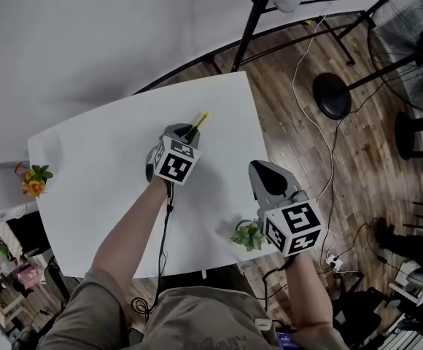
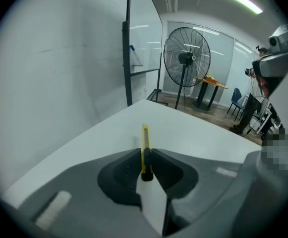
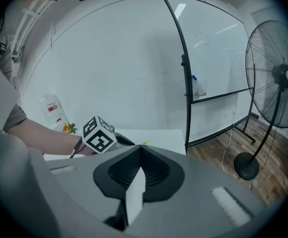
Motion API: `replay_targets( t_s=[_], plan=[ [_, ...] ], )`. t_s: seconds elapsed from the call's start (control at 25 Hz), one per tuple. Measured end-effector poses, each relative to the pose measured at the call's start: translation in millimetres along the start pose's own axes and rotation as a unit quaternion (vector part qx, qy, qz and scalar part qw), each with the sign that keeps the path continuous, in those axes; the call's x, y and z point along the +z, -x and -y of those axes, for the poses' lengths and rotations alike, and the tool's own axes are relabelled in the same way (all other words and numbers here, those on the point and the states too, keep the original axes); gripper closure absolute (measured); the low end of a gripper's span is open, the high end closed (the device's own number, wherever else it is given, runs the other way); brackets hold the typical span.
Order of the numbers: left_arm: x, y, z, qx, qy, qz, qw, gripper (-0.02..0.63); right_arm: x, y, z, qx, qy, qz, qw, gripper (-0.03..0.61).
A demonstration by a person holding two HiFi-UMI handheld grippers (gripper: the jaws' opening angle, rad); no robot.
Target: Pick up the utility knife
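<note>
A slim yellow utility knife point(image 2: 145, 148) is clamped between the jaws of my left gripper point(image 2: 146, 163), its long body sticking forward past them over the white table point(image 2: 193, 133). In the head view the knife point(image 1: 199, 119) pokes out beyond the left gripper point(image 1: 184, 135) near the table's far edge. My right gripper point(image 1: 264, 173) hovers at the table's right edge, its jaws pressed together on nothing point(image 3: 140, 152). In the right gripper view the left gripper's marker cube point(image 3: 99, 134) shows, with a yellow tip of the knife point(image 3: 145, 144) just right of it.
A small green plant point(image 1: 247, 235) sits by the table's near right edge and orange flowers point(image 1: 35, 182) at its left corner. A whiteboard stand point(image 1: 259, 13), a floor fan point(image 1: 408, 46) and cables point(image 1: 321, 130) occupy the wooden floor to the right.
</note>
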State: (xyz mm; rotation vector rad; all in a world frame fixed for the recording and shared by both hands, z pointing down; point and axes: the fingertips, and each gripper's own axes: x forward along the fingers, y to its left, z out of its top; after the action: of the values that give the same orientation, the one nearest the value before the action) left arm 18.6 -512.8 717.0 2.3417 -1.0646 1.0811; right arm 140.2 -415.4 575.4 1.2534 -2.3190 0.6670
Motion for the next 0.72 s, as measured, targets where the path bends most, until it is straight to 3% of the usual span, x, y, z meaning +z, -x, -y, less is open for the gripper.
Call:
replay_targets(
  t_s=[0.36,0.72],
  plan=[
    [73.4,99.8,-0.8,0.021,-0.014,0.113,0.9933,0.549,55.9,43.7,-21.5,-0.006,0.027,0.059,0.998,0.55],
    [127.8,241.6,32.0,0.025,-0.029,0.229,0.9727,0.549,134.6,123.1,-70.2,-0.008,0.093,0.154,0.984,0.55]
  ],
)
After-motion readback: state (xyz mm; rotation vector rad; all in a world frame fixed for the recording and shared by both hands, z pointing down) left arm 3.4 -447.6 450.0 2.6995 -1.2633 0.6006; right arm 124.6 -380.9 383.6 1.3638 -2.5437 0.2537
